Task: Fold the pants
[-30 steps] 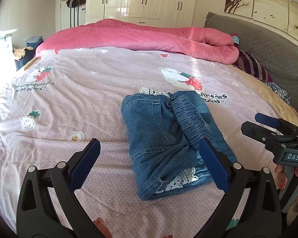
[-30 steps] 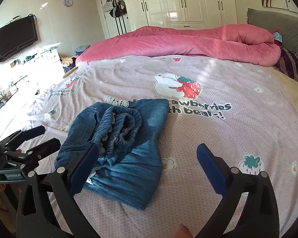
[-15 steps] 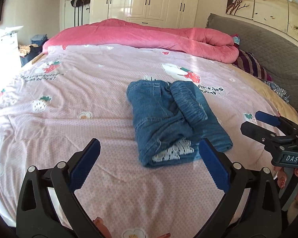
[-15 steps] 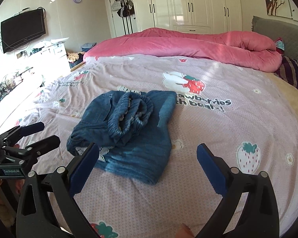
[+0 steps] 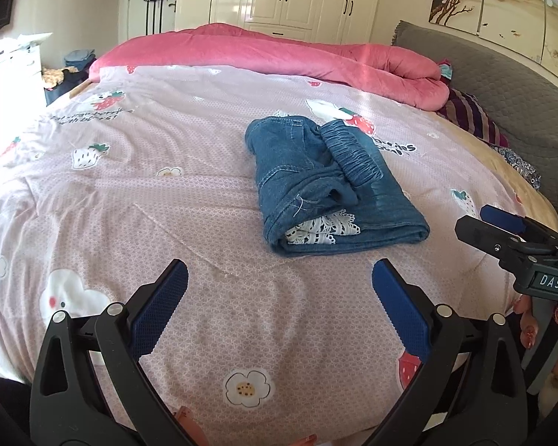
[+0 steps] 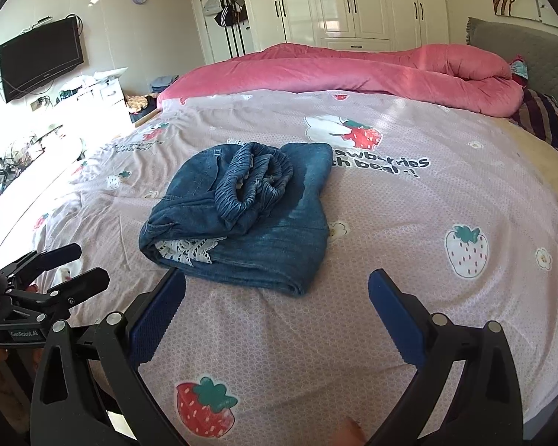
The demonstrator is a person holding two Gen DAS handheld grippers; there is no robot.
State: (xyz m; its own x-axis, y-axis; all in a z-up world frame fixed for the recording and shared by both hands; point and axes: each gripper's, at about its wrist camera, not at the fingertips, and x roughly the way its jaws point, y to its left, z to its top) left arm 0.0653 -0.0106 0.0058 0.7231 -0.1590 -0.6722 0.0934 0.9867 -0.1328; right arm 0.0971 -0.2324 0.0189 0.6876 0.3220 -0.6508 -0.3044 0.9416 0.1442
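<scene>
Blue denim pants (image 5: 327,182) lie folded in a compact bundle on the pink strawberry-print bedspread (image 5: 148,193), with white lace trim showing at the near end and the elastic waistband on top. They also show in the right wrist view (image 6: 249,215). My left gripper (image 5: 279,304) is open and empty, held back from the near edge of the bundle. My right gripper (image 6: 277,312) is open and empty, just short of the bundle's near edge. The right gripper also shows at the right of the left wrist view (image 5: 502,230), and the left gripper at the left of the right wrist view (image 6: 55,271).
A rolled pink duvet (image 5: 279,55) lies across the far side of the bed. A grey headboard (image 5: 502,85) and striped pillow (image 5: 472,115) are at the right. White wardrobes (image 6: 353,3) stand behind. A wall TV (image 6: 41,59) and cluttered dresser (image 6: 93,93) are at the left.
Both grippers have pulled back from the pants toward the near edge of the bed, so the bundle looks farther away. The pants lie untouched and both grippers stay open.
</scene>
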